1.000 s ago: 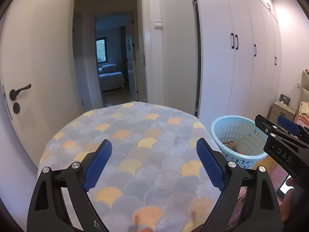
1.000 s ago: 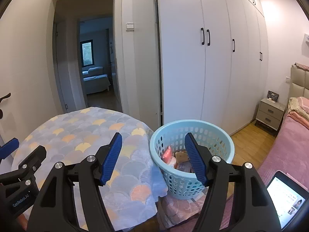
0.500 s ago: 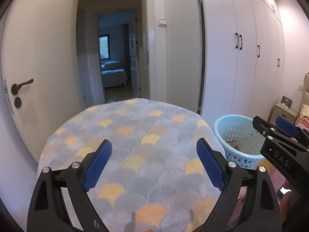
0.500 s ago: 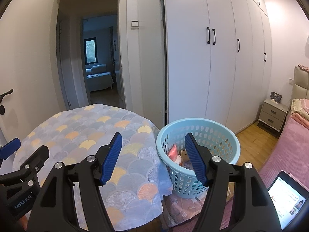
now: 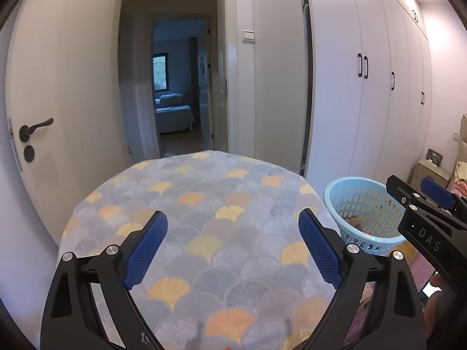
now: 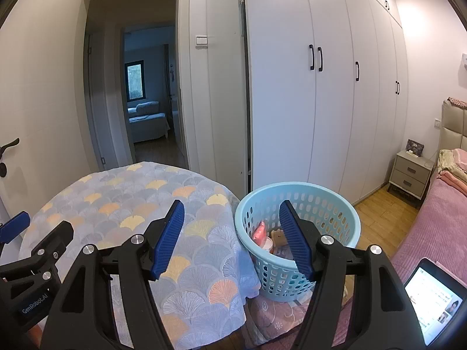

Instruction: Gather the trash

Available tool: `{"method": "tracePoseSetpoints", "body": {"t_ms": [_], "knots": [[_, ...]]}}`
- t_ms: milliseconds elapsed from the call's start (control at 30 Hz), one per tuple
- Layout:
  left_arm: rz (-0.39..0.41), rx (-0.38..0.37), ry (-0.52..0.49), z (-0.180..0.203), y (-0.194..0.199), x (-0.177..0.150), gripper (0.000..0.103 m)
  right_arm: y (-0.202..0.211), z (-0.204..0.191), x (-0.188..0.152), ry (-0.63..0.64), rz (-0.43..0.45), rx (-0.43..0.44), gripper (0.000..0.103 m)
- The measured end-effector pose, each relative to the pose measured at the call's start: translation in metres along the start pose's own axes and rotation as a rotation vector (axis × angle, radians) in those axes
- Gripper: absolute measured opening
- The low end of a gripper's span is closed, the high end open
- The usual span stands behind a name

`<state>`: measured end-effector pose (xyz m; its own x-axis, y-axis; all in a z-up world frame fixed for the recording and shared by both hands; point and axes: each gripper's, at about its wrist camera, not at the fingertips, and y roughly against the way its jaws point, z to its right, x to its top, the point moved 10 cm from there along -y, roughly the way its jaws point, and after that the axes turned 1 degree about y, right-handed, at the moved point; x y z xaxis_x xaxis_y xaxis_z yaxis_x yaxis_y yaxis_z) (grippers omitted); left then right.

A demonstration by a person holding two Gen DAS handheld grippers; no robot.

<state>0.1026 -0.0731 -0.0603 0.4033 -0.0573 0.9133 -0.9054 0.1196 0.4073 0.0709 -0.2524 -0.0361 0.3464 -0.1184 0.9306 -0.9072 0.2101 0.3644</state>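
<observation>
Counter (image 5: pixel 204 233) top bare under my left hand-held gripper (image 5: pixel 232 248); free pass across cloth. My right hand-held gripper (image 6: pixel 232 239) hangs over gap between counter edge and blue basket (image 6: pixel 344 204), jaws apart, nothing between. Basket mouth open from above, trash (image 6: pixel 262 236) low inside. Wardrobe (image 6: pixel 335 87) close behind basket. Bed (image 6: pixel 432 218) blocks right side. Tablet (image 6: pixel 432 300) near right corner.

Basket (image 6: pixel 297 230) right of table (image 6: pixel 122 204)
</observation>
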Motion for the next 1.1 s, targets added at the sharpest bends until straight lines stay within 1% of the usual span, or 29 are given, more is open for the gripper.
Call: {"method": "tracePoseSetpoints", "body": {"t_ms": [400,700,1100], "knots": [[0.004,-0.006,-0.003,0.0029,0.0031,0.0010,0.089,0.0023,-0.0032,0.0016,0.009,0.003,0.003,0.065],[0.004,0.008,-0.002,0.0009,0.0024,0.0020,0.089,-0.0006,-0.0066,0.0011,0.011,-0.005,0.009,0.065],[-0.005,-0.008,-0.010,0.0022,-0.0029,0.0010,0.089,-0.0060,-0.0078,0.0009,0.015,-0.013,0.011,0.065]]}}
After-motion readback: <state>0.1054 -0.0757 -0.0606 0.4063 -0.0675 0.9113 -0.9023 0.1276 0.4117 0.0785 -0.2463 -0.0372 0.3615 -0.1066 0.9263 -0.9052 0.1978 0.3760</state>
